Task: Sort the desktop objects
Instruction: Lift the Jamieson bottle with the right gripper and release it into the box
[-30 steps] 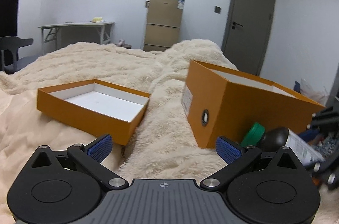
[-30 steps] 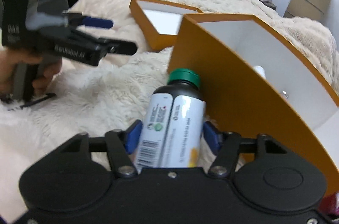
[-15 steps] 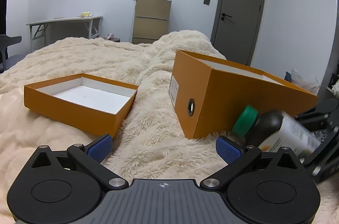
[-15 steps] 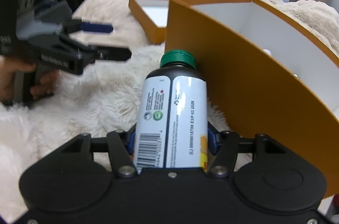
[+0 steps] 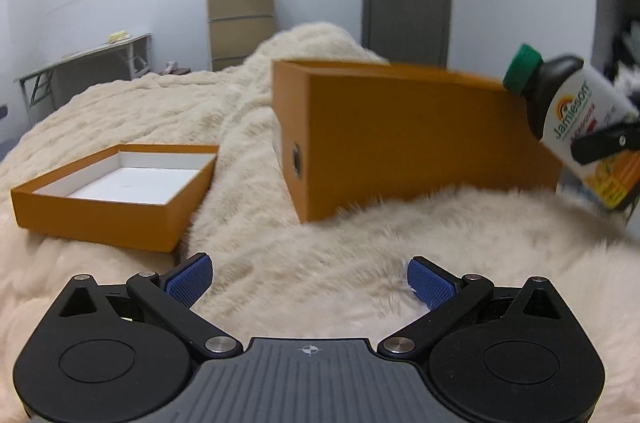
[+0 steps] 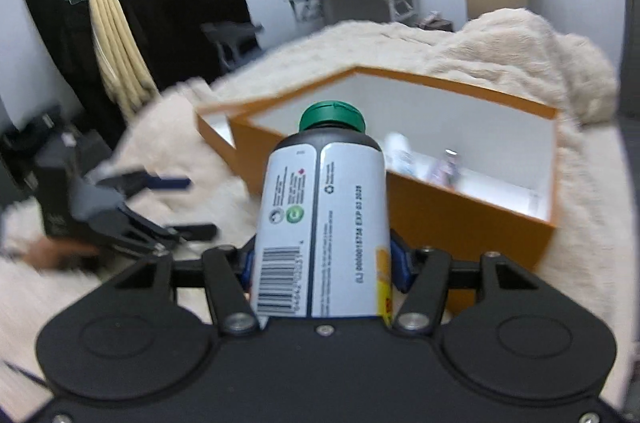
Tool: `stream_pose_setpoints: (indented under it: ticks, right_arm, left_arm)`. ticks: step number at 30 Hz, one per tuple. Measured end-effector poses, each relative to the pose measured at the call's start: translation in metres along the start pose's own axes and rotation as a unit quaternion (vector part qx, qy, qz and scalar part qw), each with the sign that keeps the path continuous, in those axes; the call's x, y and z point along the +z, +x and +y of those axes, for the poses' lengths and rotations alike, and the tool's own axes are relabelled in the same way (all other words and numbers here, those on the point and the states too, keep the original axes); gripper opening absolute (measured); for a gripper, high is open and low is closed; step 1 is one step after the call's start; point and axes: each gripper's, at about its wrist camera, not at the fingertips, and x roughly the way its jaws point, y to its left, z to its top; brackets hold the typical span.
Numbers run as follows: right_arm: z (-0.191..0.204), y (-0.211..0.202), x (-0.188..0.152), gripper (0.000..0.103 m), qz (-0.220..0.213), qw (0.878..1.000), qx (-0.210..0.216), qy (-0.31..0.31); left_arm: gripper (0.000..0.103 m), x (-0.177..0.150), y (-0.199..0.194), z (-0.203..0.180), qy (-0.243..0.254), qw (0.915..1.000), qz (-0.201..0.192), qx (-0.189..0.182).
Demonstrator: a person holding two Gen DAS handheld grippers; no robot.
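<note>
The right tongs (image 6: 322, 263) are clenched on the lower body of a green-capped bottle (image 6: 324, 223), which hangs in the air near the rim of the deep orange box (image 6: 472, 223), cap aimed at twelve o'clock toward its white inside where two small items already lie. The left tongs (image 5: 308, 275) are spread apart with nothing in them, low over the furry blanket (image 5: 360, 243), with the shallow lid (image 5: 116, 219) at ten o'clock. The likely risks: the cap could clip the near wall and tip the box on the soft blanket, the smooth label could slide through the pads, or a drop could knock the items inside.
</note>
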Motion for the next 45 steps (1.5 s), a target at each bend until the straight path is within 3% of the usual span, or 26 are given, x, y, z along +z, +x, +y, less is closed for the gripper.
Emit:
stream_pose_setpoints:
  ticks: [4, 11, 24, 27, 30, 33, 35, 37, 40, 41, 45]
  right_arm:
    - [0.008, 0.008, -0.008, 0.057, 0.033, 0.999, -0.025, -0.028]
    - [0.017, 0.028, -0.02, 0.057, 0.076, 0.995, -0.04, -0.046]
    - [0.009, 0.032, -0.028, 0.057, 0.074, 0.996, -0.028, -0.041]
    - [0.001, 0.026, -0.029, 0.056, 0.048, 0.999, -0.003, -0.023]
    - [-0.014, 0.008, -0.023, 0.056, -0.005, 0.998, 0.05, 0.025]
    - [-0.031, -0.017, -0.005, 0.056, -0.07, 0.989, 0.102, 0.085]
    - [-0.046, -0.033, 0.022, 0.056, -0.108, 0.981, 0.114, 0.111]
    - [-0.056, -0.037, 0.049, 0.056, -0.118, 0.982, 0.1, 0.107]
    - [-0.073, -0.021, 0.094, 0.056, -0.092, 0.991, 0.034, 0.089]
    - [-0.082, -0.004, 0.111, 0.056, -0.066, 0.995, -0.006, 0.077]
    - [-0.106, 0.058, 0.128, 0.056, 0.028, 0.994, -0.09, 0.051]
  left_arm:
    - [0.103, -0.001, 0.004, -0.009, 0.022, 0.9997, 0.001, 0.012]
    - [0.103, -0.003, 0.01, -0.007, 0.014, 0.9998, 0.005, 0.009]
    - [0.103, 0.0, 0.009, -0.008, 0.022, 0.9997, 0.002, 0.01]
    - [0.103, 0.013, -0.004, -0.01, 0.028, 0.9992, -0.026, 0.006]
    - [0.103, 0.038, -0.02, -0.003, -0.02, 0.9967, -0.064, -0.045]
    - [0.103, 0.051, -0.016, 0.001, -0.065, 0.9917, -0.07, -0.086]
    - [0.103, 0.051, -0.003, -0.004, -0.07, 0.9925, -0.064, -0.078]
    - [0.103, 0.047, 0.008, -0.01, -0.071, 0.9943, -0.047, -0.064]
    - [0.103, 0.035, 0.019, -0.017, -0.075, 0.9948, -0.02, -0.066]
    - [0.103, 0.032, 0.021, -0.019, -0.072, 0.9951, -0.016, -0.066]
    - [0.103, 0.03, 0.021, -0.021, -0.063, 0.9958, -0.019, -0.063]
